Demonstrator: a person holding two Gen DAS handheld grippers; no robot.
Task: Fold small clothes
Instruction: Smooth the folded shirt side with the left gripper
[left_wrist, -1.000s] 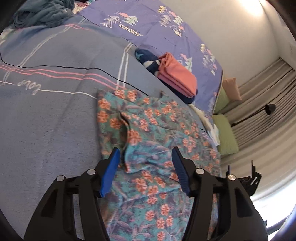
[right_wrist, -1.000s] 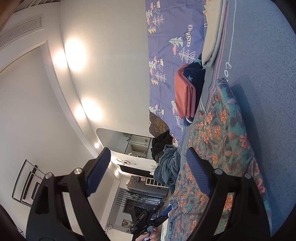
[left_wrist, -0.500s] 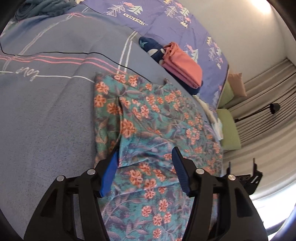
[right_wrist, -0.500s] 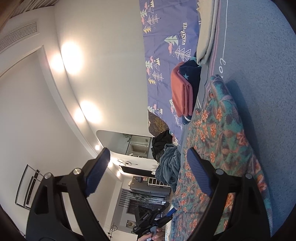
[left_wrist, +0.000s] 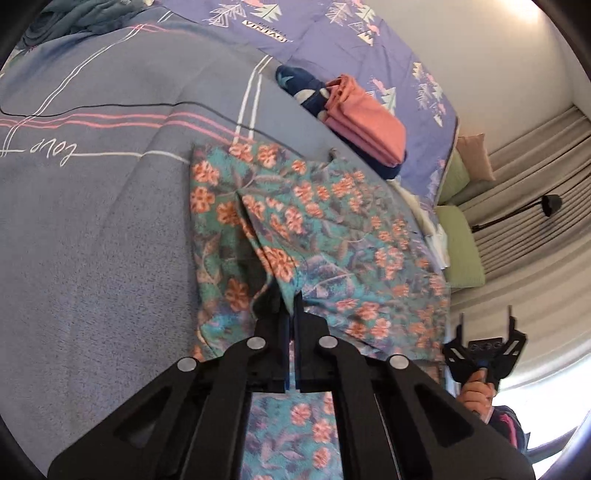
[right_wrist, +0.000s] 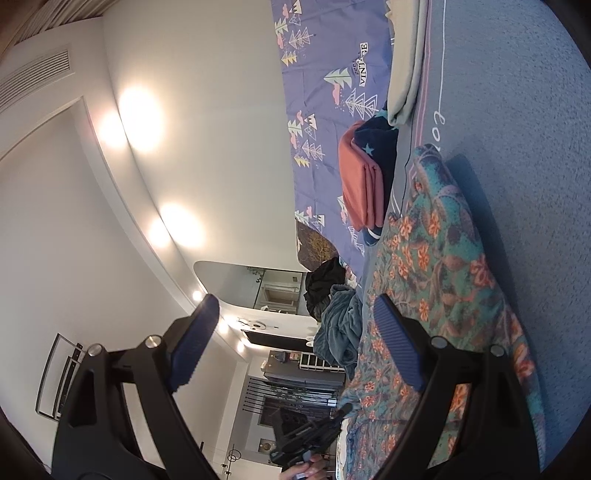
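Observation:
A teal garment with orange flowers (left_wrist: 325, 221) lies spread on the grey-blue bed cover (left_wrist: 92, 240). My left gripper (left_wrist: 290, 301) is shut on a folded edge of this floral garment near its near side. In the right wrist view the same garment (right_wrist: 443, 258) lies on the bed, and my right gripper (right_wrist: 295, 343) is open and empty, tilted sideways, its right finger (right_wrist: 399, 350) over the cloth. The right gripper also shows in the left wrist view (left_wrist: 484, 350), held in a hand beyond the garment.
A folded pink cloth on a navy star-print garment (left_wrist: 365, 122) sits at the far side of the bed. A purple tree-print sheet (left_wrist: 332, 40) lies behind it. A teal blanket pile (right_wrist: 340, 325), green cushions (left_wrist: 458, 243) and a folded beige cloth (right_wrist: 406, 55) lie around.
My left gripper has closed from open onto the fold of the floral garment. The right gripper has stayed open and hardly moved.

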